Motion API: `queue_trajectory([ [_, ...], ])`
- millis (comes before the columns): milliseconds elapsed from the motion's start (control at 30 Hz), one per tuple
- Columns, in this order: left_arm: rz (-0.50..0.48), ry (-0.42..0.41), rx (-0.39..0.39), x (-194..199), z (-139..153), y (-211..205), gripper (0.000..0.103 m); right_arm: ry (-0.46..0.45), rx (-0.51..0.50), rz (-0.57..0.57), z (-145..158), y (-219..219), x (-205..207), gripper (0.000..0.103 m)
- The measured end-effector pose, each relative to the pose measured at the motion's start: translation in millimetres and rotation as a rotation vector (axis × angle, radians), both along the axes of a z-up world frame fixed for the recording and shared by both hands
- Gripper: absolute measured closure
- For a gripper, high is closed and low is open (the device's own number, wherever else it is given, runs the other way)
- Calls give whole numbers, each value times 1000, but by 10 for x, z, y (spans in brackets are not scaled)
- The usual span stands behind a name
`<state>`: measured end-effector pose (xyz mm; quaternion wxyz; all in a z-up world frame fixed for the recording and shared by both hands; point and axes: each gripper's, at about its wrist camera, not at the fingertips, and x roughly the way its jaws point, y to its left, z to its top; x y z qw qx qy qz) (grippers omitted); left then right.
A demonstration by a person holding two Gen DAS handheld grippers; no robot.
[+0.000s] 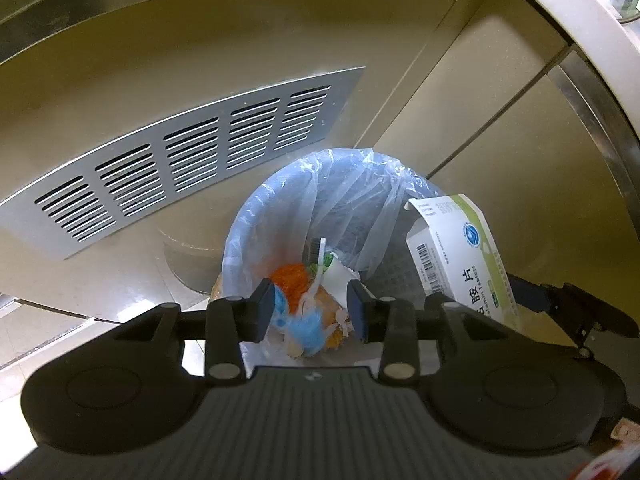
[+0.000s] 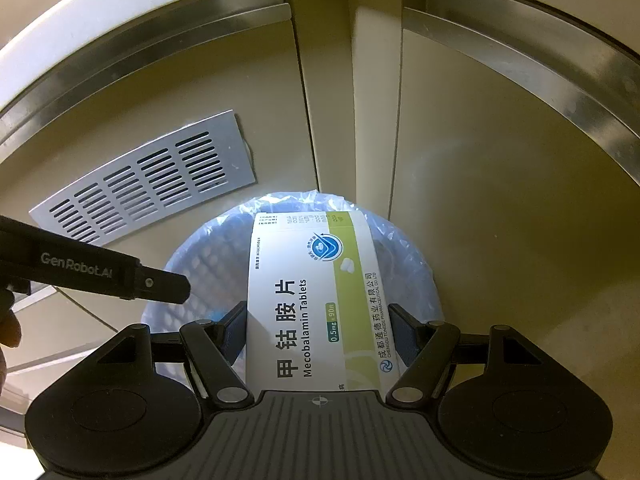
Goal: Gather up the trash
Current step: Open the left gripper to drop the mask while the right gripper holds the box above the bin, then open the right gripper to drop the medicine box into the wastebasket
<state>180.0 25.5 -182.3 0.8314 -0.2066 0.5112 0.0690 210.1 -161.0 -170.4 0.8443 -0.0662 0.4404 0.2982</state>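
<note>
The bin [image 1: 280, 216], lined with a clear bag, already holds trash: an orange scrubber [image 1: 294, 284], a toothbrush [image 1: 318, 258], blue and white scraps. The left claw [image 1: 311, 310] hangs released over that pile, nothing between its pads (whatever it brought seems already in). The right claw [image 2: 318, 334] is clamped on a tablet box [image 2: 316, 296], held above the bin's mouth, at its right side as the left camera shows it. By my reading that box is the piece left to drop; whether more trash waits elsewhere cannot be told.
</note>
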Motion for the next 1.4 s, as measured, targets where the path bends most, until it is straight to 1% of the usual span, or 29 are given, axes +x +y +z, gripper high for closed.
queue_trajectory([
  [567, 21, -1, 3, -176, 17, 34, 68, -1, 9, 11, 9, -16, -17, 32],
  [1000, 31, -3, 8, -217, 36, 44, 68, 1, 20, 8, 18, -25, -25, 31],
  [1133, 33, -3, 6, -234, 42, 58, 68, -3, 28, 3, 31, -23, -34, 31],
  [1300, 33, -2, 7, -261, 49, 81, 68, 6, 64, 15, 29, 0, -12, 31],
  [1400, 35, 1, 10, -283, 48, 112, 68, 1, 57, 14, 19, 26, -5, 29],
])
